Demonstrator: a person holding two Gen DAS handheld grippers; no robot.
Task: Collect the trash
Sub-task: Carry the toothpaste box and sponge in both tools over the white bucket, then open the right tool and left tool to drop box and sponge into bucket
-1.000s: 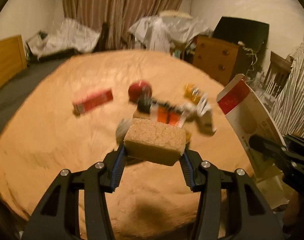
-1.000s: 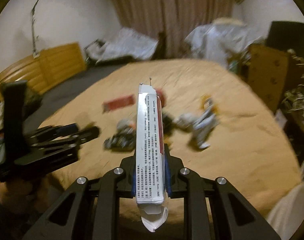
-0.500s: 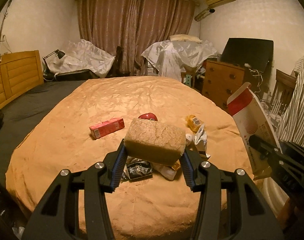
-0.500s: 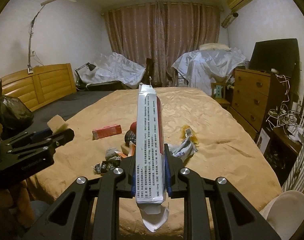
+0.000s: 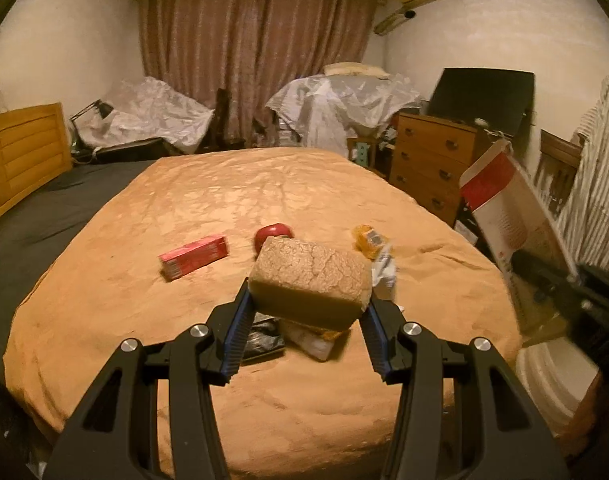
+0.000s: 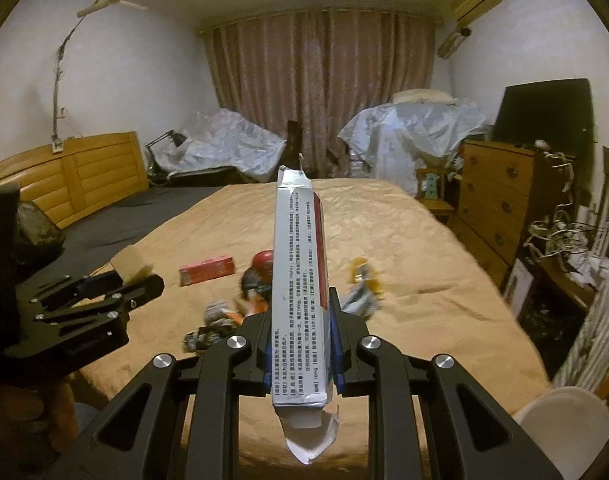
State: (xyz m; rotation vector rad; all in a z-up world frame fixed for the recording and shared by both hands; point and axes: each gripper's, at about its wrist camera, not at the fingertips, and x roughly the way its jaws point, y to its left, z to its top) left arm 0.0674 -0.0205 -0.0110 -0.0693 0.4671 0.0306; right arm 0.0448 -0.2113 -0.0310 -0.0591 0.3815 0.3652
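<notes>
Now, up close, the right gripper (image 6: 300,344) clamps a flattened carton (image 6: 300,292) edge-on, its side covered in small Chinese print too fine to read, while the left gripper (image 5: 306,312) grips a tan sponge block (image 5: 310,282). Both have risen since a second ago. Beyond, a red box (image 5: 194,257) and wrappers (image 5: 374,248) lie on the orange bedspread (image 5: 264,200).

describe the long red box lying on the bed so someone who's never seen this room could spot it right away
Start at the orange bedspread. The red box lies flat on it, off by itself on the headboard side of the litter heap. Its neighbour, a round red thing, is no box, and nothing else there is long, rectangular and red.
</notes>
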